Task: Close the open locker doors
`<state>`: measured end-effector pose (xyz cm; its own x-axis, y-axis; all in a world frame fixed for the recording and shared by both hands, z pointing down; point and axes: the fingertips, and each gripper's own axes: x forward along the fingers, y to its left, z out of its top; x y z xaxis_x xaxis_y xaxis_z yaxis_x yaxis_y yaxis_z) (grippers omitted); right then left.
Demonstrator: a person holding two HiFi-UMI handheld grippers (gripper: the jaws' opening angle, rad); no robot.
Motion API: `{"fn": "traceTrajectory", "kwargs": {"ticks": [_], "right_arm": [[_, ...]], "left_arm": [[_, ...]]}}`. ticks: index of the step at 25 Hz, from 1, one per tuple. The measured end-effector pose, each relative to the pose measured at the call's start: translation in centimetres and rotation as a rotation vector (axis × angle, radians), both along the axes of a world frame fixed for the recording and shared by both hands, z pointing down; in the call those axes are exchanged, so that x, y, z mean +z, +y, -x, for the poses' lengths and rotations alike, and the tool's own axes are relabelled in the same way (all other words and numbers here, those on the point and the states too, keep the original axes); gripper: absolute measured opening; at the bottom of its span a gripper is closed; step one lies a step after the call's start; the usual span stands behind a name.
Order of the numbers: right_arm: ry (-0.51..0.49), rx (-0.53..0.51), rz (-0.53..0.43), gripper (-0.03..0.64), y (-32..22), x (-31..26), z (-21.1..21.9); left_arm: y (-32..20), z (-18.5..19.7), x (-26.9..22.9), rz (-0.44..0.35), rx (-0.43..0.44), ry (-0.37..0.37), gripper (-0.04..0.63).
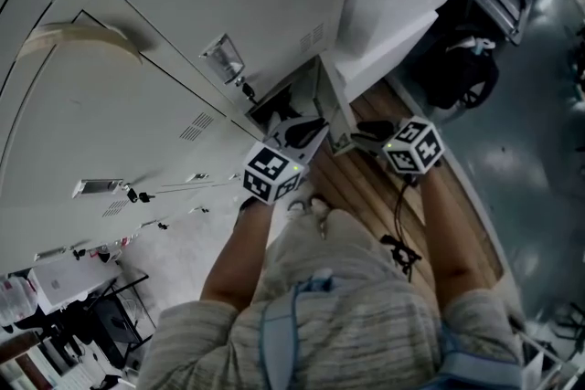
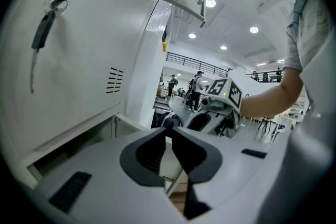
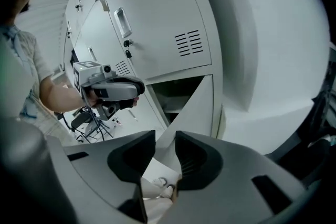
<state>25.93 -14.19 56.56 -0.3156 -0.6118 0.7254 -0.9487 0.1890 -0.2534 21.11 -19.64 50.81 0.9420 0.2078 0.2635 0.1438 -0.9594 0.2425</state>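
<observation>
Grippers: we hold two, the left gripper and the right gripper, side by side low against the lockers.
Left jaws: a narrow gap, with a pale surface showing in it; we cannot tell if the pads touch it.
Right jaws: slightly apart, with nothing clamped; the open door's lower corner lines up with the gap.
Open doors: we count one, the open door of a bottom locker, swung outward between the two grippers.
Compartment: one dark open compartment behind that door.
Closed door: one closed door directly above, carrying one handle and one key.
Edges: a white block stands just beside the open locker on our right.
Room: a strip of wooden floor runs along the lockers under our arms.
</observation>
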Motion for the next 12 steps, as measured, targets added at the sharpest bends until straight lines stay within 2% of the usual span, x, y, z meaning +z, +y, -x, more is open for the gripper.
{"fn": "traceTrajectory", "kwargs": {"ticks": [12], "right_arm": [[-0.079, -0.063, 0.018, 0.115, -4.2, 0.4, 5.8]], "left_arm": [[-1.8, 3.8, 0.9, 0.015, -0.055, -0.02, 0.025]]}}
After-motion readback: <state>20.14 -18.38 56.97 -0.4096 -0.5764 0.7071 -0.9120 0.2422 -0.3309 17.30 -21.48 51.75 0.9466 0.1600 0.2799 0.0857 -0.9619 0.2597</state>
